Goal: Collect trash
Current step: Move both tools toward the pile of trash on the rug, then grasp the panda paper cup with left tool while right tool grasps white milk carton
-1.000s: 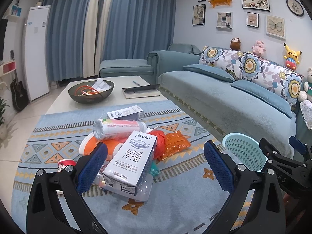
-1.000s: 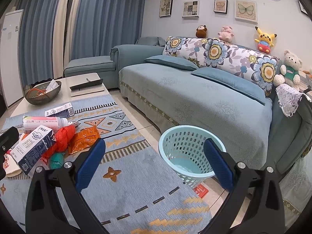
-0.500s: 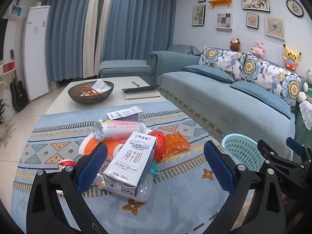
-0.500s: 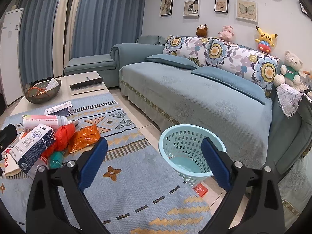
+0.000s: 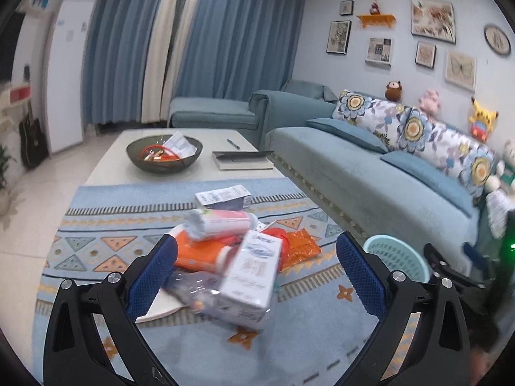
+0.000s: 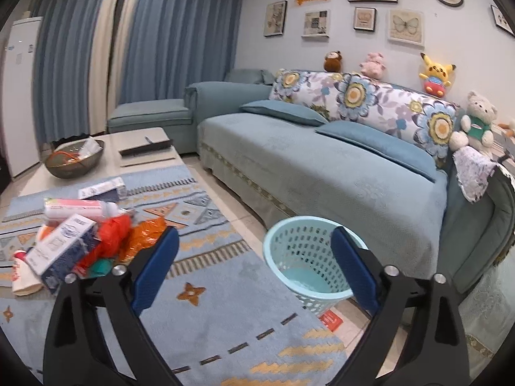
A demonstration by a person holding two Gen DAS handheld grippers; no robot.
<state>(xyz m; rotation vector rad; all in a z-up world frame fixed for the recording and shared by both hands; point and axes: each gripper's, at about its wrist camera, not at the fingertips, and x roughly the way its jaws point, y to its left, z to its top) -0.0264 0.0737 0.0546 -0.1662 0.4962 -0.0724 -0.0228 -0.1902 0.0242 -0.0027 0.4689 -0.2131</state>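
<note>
A pile of trash lies on the blue rug: a white milk carton [image 5: 254, 276] in front, a pink-and-white tube [image 5: 222, 222], an orange bottle [image 5: 199, 254], orange wrappers [image 5: 299, 247], a white box [image 5: 222, 196] behind. My left gripper [image 5: 256, 273] is open, its jaws on either side of the carton, not touching it. A light blue mesh trash basket [image 6: 309, 260] stands on the floor by the sofa, seen in both views [image 5: 397, 257]. My right gripper [image 6: 254, 267] is open and empty, just left of the basket. The pile shows at the left [image 6: 64, 247].
A low white coffee table [image 5: 109, 160] holds a dark bowl [image 5: 164, 154] and a book [image 5: 241, 159]. A long teal sofa [image 6: 322, 167] runs along the right. A red card [image 6: 331, 318] lies on the floor by the basket.
My left gripper has moved forward and down toward the pile, so the milk carton now sits between its jaws. The right gripper has shifted slightly closer to the basket.
</note>
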